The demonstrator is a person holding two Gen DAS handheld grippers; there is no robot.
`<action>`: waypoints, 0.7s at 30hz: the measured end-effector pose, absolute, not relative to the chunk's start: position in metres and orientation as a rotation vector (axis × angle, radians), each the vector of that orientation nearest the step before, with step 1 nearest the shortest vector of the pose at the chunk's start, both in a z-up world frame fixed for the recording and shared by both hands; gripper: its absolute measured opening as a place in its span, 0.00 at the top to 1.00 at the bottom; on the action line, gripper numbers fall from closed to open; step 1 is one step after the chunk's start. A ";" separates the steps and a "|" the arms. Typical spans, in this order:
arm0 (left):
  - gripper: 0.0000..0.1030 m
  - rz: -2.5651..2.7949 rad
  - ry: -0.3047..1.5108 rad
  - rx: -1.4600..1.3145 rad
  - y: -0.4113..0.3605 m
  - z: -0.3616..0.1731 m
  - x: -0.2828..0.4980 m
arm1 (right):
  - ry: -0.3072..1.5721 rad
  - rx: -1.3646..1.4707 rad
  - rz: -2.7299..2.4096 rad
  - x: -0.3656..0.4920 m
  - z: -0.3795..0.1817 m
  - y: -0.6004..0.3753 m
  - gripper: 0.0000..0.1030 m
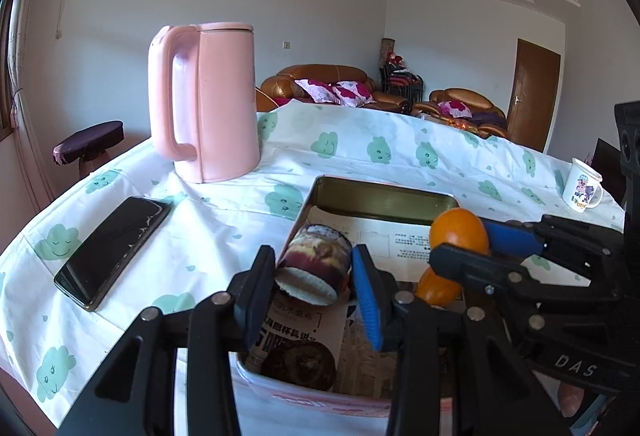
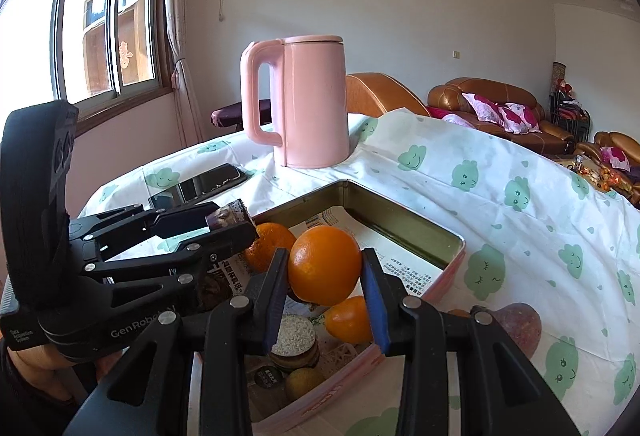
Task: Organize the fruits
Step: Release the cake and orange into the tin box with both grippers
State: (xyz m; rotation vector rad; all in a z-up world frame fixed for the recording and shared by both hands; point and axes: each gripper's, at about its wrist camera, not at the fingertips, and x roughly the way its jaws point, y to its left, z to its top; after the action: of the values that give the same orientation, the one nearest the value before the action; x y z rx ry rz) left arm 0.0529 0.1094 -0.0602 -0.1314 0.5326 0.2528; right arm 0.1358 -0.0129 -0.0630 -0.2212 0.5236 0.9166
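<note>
My left gripper (image 1: 314, 272) is shut on a short purple-skinned chunk with pale cut ends, like a piece of sugarcane (image 1: 316, 260), held over the near end of a pink tin box (image 1: 384, 196). My right gripper (image 2: 326, 278) is shut on an orange (image 2: 324, 264), held above the same box (image 2: 400, 220). In the left wrist view the right gripper (image 1: 460, 240) and its orange (image 1: 456, 228) show at right. In the right wrist view the left gripper (image 2: 236, 224) shows at left. More oranges (image 2: 348, 318) and other cane pieces (image 2: 294, 340) lie in the paper-lined box.
A pink kettle (image 1: 208, 100) stands behind the box. A black phone (image 1: 112, 248) lies left on the cloud-print tablecloth. A small printed mug (image 1: 582, 184) stands far right. A reddish fruit (image 2: 520, 324) lies right of the box.
</note>
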 end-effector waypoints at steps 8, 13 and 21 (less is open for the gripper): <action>0.29 0.298 0.526 -0.163 0.121 -0.060 0.050 | 0.574 -0.220 0.923 0.140 -0.068 -0.009 0.44; 0.18 0.310 0.474 -0.197 0.130 -0.049 0.036 | 0.545 -0.197 0.884 0.137 -0.060 -0.037 0.37; 0.11 0.276 0.463 -0.203 0.111 -0.048 0.037 | 0.562 -0.176 0.692 0.159 -0.054 -0.110 0.37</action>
State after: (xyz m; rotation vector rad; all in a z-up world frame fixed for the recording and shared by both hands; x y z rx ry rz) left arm 0.0367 0.1114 -0.0481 -0.2029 0.4632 0.2759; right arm 0.1589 -0.1104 -0.0543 -0.1763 0.5622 0.6915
